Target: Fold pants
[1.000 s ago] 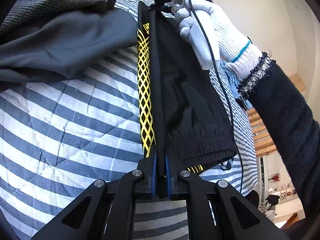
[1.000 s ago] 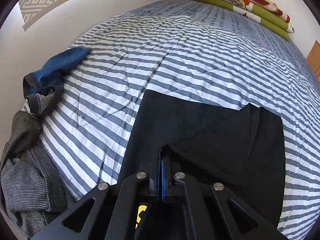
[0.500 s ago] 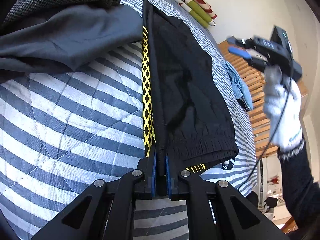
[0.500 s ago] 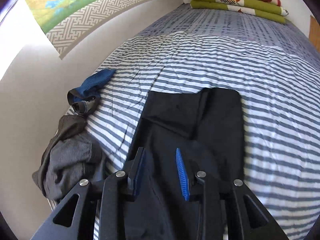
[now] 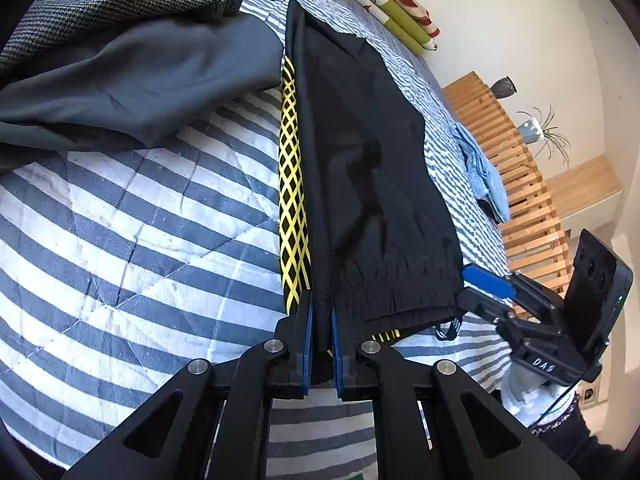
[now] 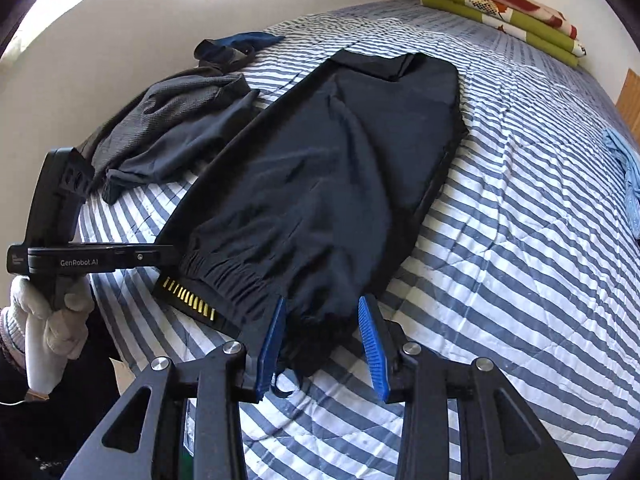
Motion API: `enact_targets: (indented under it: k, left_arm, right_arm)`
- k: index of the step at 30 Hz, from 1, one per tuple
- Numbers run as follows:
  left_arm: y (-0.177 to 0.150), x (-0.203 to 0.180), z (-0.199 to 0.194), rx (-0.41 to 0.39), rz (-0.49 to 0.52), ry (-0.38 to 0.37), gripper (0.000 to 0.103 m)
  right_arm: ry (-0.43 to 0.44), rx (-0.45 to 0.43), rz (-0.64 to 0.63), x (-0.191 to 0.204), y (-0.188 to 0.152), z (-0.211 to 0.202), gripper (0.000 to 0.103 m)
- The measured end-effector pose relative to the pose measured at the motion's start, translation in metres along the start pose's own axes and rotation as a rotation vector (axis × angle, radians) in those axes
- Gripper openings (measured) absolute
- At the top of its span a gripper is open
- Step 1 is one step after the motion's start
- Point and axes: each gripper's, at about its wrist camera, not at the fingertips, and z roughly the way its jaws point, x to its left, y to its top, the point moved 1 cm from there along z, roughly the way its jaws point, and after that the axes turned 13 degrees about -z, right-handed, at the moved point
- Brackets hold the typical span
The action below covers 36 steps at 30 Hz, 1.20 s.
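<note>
Both cuffs of the pants [image 6: 320, 184] lie at my near edge of the striped bed [image 6: 520, 240], and the long axis runs straight away from me toward the waistband. My left gripper [image 5: 321, 344] is pressed together on the cuff's yellow-striped side edge. My right gripper [image 6: 322, 344] is spread wide, its pads either side of the other cuff corner, not yet pinching it.
</note>
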Motion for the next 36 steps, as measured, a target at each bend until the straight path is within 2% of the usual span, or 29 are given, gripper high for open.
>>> enact_targets:
  k: [4,6,9,10,11,13,17,20,22,24,26,29,34,36]
  left_arm:
    - [-0.002,-0.015,0.004,0.023,-0.025,-0.028,0.008]
    - [-0.007,-0.021,0.011,0.034,0.011,-0.007,0.008]
    - [-0.01,-0.025,0.018,0.044,0.049,0.029,0.011]
    - [-0.006,-0.028,0.019,0.046,0.068,0.043,0.014]
    - [-0.003,-0.031,0.014,0.033,0.094,0.064,0.022]
    - [0.008,-0.044,0.0,-0.02,0.154,0.093,0.031]
    - [0.032,-0.078,-0.02,-0.099,0.258,0.088,0.031]
    - [0.057,-0.108,-0.002,-0.117,0.341,0.11,0.031]
    - [0.076,-0.115,0.023,-0.102,0.383,0.143,0.031]
    - [0.098,-0.122,0.062,-0.1,0.377,0.205,0.026]
    - [0.113,-0.123,0.098,-0.089,0.39,0.251,0.019]
    - [0.118,-0.118,0.125,-0.089,0.458,0.314,0.017]
    - [0.113,-0.099,0.131,-0.077,0.532,0.301,0.016]
    - [0.116,-0.097,0.132,-0.064,0.521,0.273,0.016]
  right_arm:
    - [-0.033,0.033,-0.143,0.026,-0.001,0.014,0.036]
    - [-0.016,0.093,-0.157,0.023,-0.008,0.024,0.035]
    - [0.038,0.135,-0.131,0.014,-0.017,0.025,0.036]
    - [0.039,0.14,-0.129,0.012,-0.016,0.023,0.036]
    - [0.049,0.139,-0.129,0.011,-0.015,0.02,0.036]
    - [0.064,0.117,-0.126,0.009,-0.01,0.009,0.035]
    - [0.088,0.005,-0.056,-0.014,0.02,-0.024,0.035]
    - [0.067,-0.065,0.013,-0.036,0.054,-0.035,0.035]
    - [0.048,-0.084,0.05,-0.046,0.084,-0.03,0.03]
    - [0.072,-0.073,0.081,-0.06,0.116,-0.015,0.012]
    - [0.092,-0.058,0.137,-0.078,0.143,0.007,0.007]
    - [0.111,-0.033,0.234,-0.106,0.174,0.045,0.005]
    - [0.102,0.035,0.295,-0.13,0.21,0.115,0.005]
    - [0.091,0.069,0.295,-0.135,0.218,0.138,0.005]
